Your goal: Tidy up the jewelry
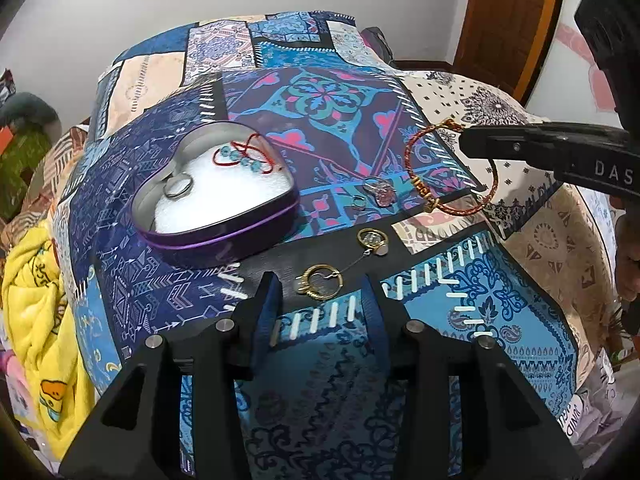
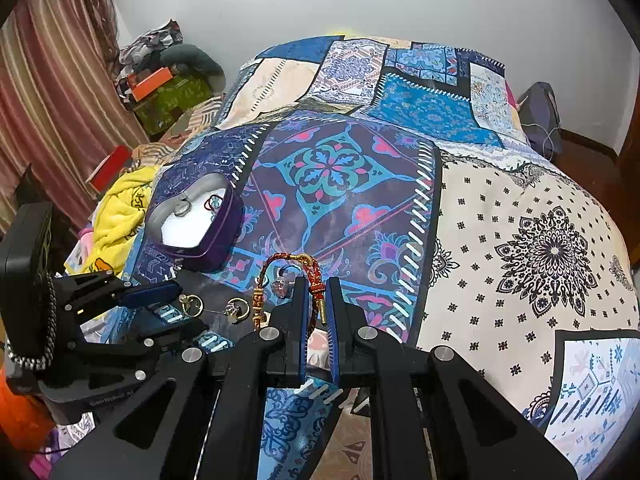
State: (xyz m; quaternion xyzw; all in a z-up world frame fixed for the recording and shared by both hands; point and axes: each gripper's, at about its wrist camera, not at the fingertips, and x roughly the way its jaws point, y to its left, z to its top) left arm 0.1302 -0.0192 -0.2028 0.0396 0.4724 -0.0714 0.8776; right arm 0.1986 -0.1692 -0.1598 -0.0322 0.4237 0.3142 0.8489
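Observation:
A purple heart-shaped tin with white foam holds a red cord bracelet with blue beads and a silver ring. My right gripper is shut on a red-and-gold bangle, tilted up off the patchwork bedspread; one black finger of it shows in the left wrist view. My left gripper is open, low over a pair of gold hoop earrings. A pink-stone ring lies by the bangle.
A small ring lies near the pink-stone ring. A yellow blanket hangs at the bed's left edge. Clutter and a curtain stand at the left, a wooden door at the right.

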